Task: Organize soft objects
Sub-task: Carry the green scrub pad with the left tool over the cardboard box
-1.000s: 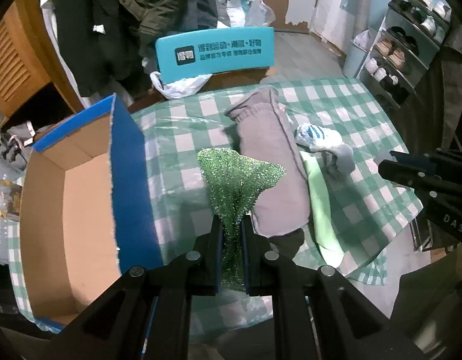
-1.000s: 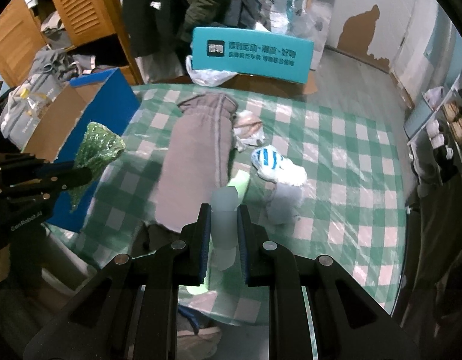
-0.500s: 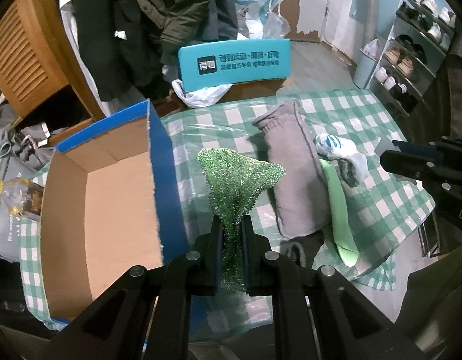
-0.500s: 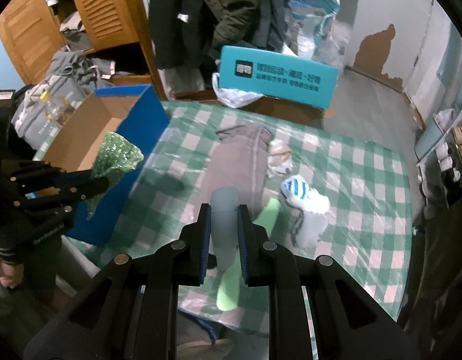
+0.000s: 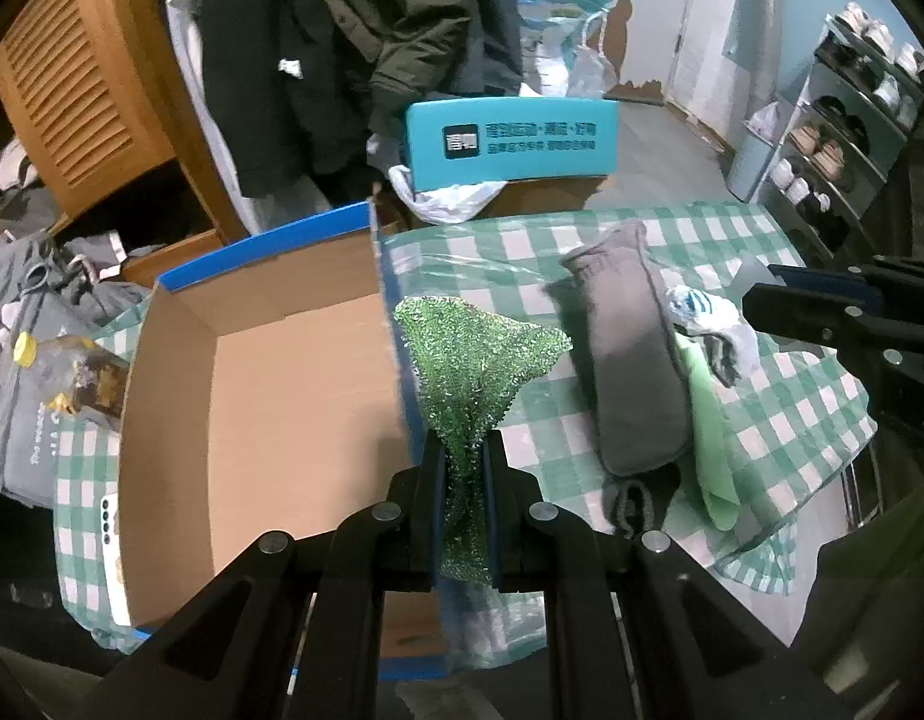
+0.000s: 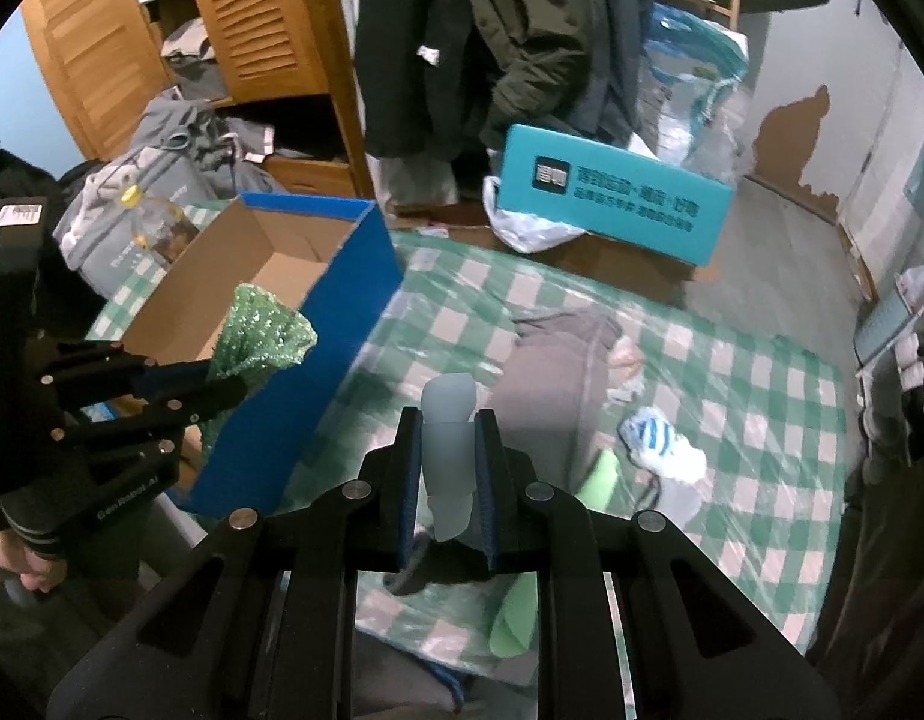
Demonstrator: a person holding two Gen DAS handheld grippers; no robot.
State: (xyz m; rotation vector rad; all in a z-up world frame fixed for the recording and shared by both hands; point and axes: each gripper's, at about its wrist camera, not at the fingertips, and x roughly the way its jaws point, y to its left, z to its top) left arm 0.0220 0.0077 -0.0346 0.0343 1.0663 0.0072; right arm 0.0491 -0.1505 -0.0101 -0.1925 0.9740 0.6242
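Observation:
My left gripper (image 5: 464,450) is shut on a sparkly green cloth (image 5: 471,360), which hangs over the right wall of the open blue cardboard box (image 5: 252,396). From the right wrist view the same green cloth (image 6: 264,336) and left gripper (image 6: 222,381) sit at the box (image 6: 348,312). My right gripper (image 6: 449,426) is shut on a pale grey soft piece (image 6: 449,420), held above the checked tablecloth (image 6: 732,396). On the table lie grey folded trousers (image 5: 633,360), a light green cloth (image 5: 711,426) and a blue-striped white sock (image 5: 699,309).
A teal sign board (image 5: 510,141) stands behind the table with a white plastic bag (image 5: 444,198) under it. Dark coats (image 5: 366,30) hang behind, next to a wooden louvred cabinet (image 5: 78,90). A shoe rack (image 5: 846,120) is at the right. Grey bags (image 6: 144,192) lie left of the box.
Both grippers rose and shifted left toward the box, each keeping its hold. The green cloth now hangs at the box's right wall, and the box fills more of the left wrist view.

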